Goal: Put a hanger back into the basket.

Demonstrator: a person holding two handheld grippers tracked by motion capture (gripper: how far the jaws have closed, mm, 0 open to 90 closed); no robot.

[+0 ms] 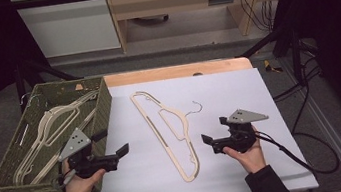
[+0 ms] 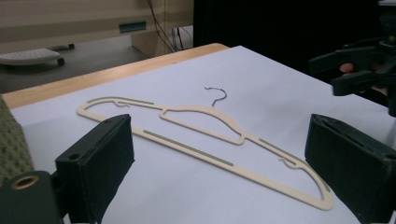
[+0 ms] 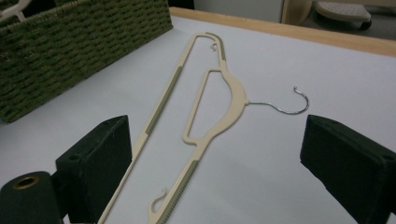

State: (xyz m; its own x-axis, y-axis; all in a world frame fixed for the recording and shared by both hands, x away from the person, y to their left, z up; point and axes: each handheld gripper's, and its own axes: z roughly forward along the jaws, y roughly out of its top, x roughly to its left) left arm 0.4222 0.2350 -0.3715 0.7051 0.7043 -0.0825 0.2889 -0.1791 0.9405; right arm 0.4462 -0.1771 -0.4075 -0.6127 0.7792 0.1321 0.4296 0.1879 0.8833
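Observation:
A cream plastic hanger (image 1: 182, 120) with a metal hook lies flat on the white table cover (image 1: 239, 96), running from the far left toward the near middle. My left gripper (image 1: 111, 142) is held just left of it, beside the basket, jaws wide apart and nothing between them. To the hanger's right, my right gripper (image 1: 215, 130) is open and empty too. In the left gripper view the hanger (image 2: 205, 112) lies ahead of the spread jaws (image 2: 219, 140), with the right gripper (image 2: 359, 70) beyond. In the right gripper view the hanger (image 3: 236, 95) lies ahead of the open jaws (image 3: 210, 135).
A green woven basket (image 1: 104, 105) at the table's left holds several more cream hangers (image 1: 56, 124); its wall (image 3: 70, 51) shows in the right gripper view. The right gripper's cable (image 1: 298, 159) trails across the table's near right corner. Wooden furniture stands beyond the far edge.

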